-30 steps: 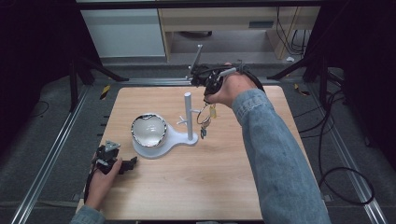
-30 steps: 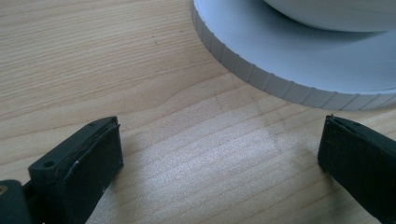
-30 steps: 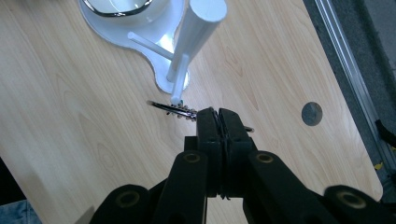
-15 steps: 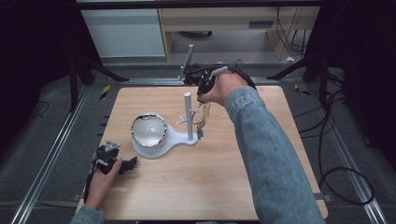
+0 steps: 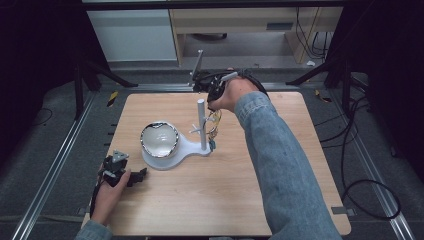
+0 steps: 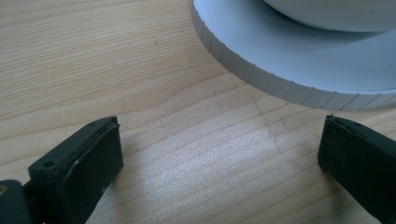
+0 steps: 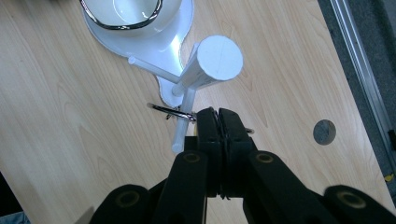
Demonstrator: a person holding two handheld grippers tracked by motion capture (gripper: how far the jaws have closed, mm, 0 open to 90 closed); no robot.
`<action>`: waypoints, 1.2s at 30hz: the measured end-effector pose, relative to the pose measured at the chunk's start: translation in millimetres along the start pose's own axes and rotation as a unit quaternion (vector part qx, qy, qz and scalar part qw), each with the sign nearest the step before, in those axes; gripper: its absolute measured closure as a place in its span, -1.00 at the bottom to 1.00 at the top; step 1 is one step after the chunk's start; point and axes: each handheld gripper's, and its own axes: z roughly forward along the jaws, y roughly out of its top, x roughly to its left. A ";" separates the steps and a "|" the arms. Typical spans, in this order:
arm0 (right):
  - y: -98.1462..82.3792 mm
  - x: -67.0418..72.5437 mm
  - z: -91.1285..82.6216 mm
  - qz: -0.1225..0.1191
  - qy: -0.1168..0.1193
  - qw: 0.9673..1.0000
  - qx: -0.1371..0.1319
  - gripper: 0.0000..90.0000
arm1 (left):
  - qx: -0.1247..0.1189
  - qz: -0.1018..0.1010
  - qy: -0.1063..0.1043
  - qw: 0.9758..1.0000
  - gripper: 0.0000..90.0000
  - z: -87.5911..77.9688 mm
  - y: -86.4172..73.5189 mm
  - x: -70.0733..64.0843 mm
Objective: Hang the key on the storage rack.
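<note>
— Where is the right gripper (image 5: 212,95) sitting relative to the white stand (image 5: 176,150)?

— I'm holding it just above and behind the stand's upright post (image 5: 201,122), at the far side of the wooden table (image 5: 280,165). In the right gripper view I'm looking straight down on the post's round top (image 7: 219,57), and the jaws are pressed together with no gap between them.

— Are they gripping anything?

— I'm seeing a thin metal ring (image 7: 170,111) beside one of the post's side pegs (image 7: 182,119), running in toward the jaw tips (the closed jaws are covering the spot where they would meet). So I cannot tell whether the ring is actually pinched. In the high view a bunch of keys (image 5: 215,122) is hanging beside the post, below my hand.

— And the bowl?

— The shiny bowl (image 5: 159,139) is sitting on the stand's wide round end, on the opposite side of the post from the keys, well apart from the right gripper.

— What is the left gripper (image 5: 134,176) doing?

— I'm resting it on the table near the stand's round base, on the near left side. In the left gripper view its two black jaws are standing wide apart with bare wood between them, and the stand's ribbed rim (image 6: 261,77) is lying just ahead of them, not touching.
</note>
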 end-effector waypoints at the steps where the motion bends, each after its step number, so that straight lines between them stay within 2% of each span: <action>1: 0.1 0.0 0.9 0.001 0.001 1.000 0.000 0.97 | 0.000 0.000 0.000 1.000 -1.00 0.0 0.0 0.0; 17: -3.6 -6.1 11.8 0.011 0.014 1.000 -0.004 0.96 | 0.000 0.001 -0.001 1.000 -1.00 0.0 0.0 -0.1; 23: -6.8 -8.0 13.0 0.016 0.013 1.000 -0.006 0.90 | 0.000 0.001 -0.001 1.000 -1.00 0.0 0.0 -0.1; 32: -13.8 -11.5 6.4 0.029 0.001 1.000 -0.008 0.80 | 0.000 0.001 -0.001 1.000 -1.00 0.0 0.0 -0.2; 36: -19.5 -15.2 5.3 0.036 -0.010 0.999 -0.009 0.66 | 0.000 0.001 -0.002 1.000 -1.00 0.0 0.0 -0.1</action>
